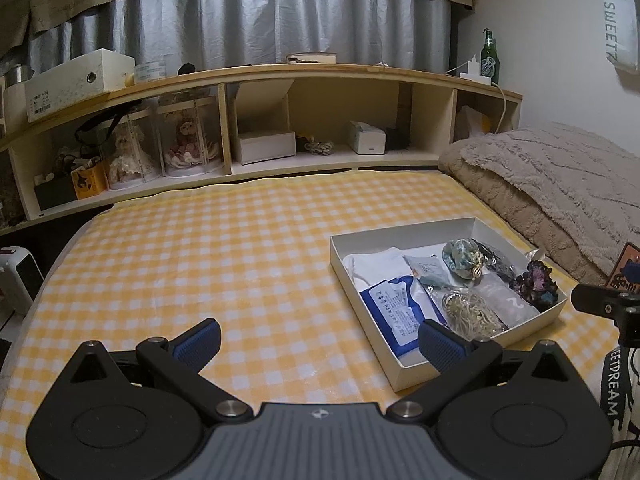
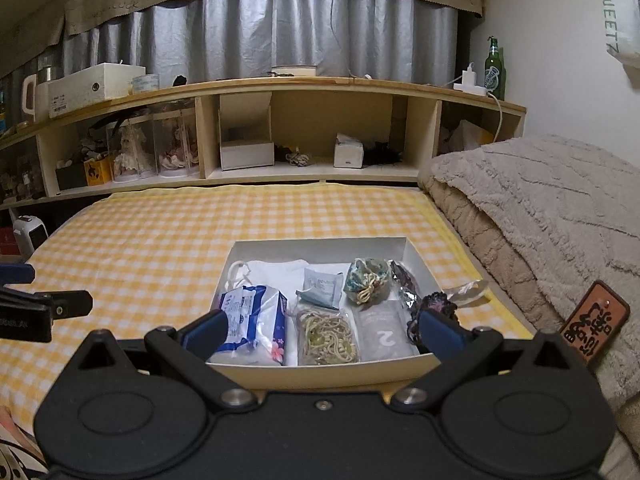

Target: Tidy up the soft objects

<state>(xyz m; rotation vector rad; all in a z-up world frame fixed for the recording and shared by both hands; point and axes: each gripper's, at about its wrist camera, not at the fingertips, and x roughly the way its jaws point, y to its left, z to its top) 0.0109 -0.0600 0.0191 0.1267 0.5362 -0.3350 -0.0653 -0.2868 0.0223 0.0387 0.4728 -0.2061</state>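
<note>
Grippers first: my left gripper (image 1: 318,338) hovers over the yellow checked bedspread (image 1: 200,248) with its blue pads (image 1: 200,338) spread wide and nothing between them. My right gripper (image 2: 324,330) is likewise spread and empty, its fingers straddling the near wall of the white cardboard box (image 2: 320,374) without gripping it as far as I can see.

That box sits on the bedspread toward the right side, just beside the folded beige blanket (image 2: 540,208). Inside it, nearest me, lie a blue-and-white tissue pack (image 2: 256,320), a clear bag of cream cord (image 2: 326,338) and a grey pouch marked with a 2 (image 2: 384,336). A dark purple crocheted piece (image 2: 434,308) rests against the right wall. Further in I see a small pale packet (image 2: 322,286), a green patterned drawstring pouch (image 2: 368,278) and a white cloth bag (image 2: 272,270) at the back left corner.

An orange tag with dark lettering (image 2: 594,322) lies on the blanket's near edge.

Beyond the bed runs a wooden shelf unit (image 2: 280,88) holding boxes and doll cases, with a green bottle (image 2: 494,66) at its right end and grey curtains (image 2: 280,32) behind.
</note>
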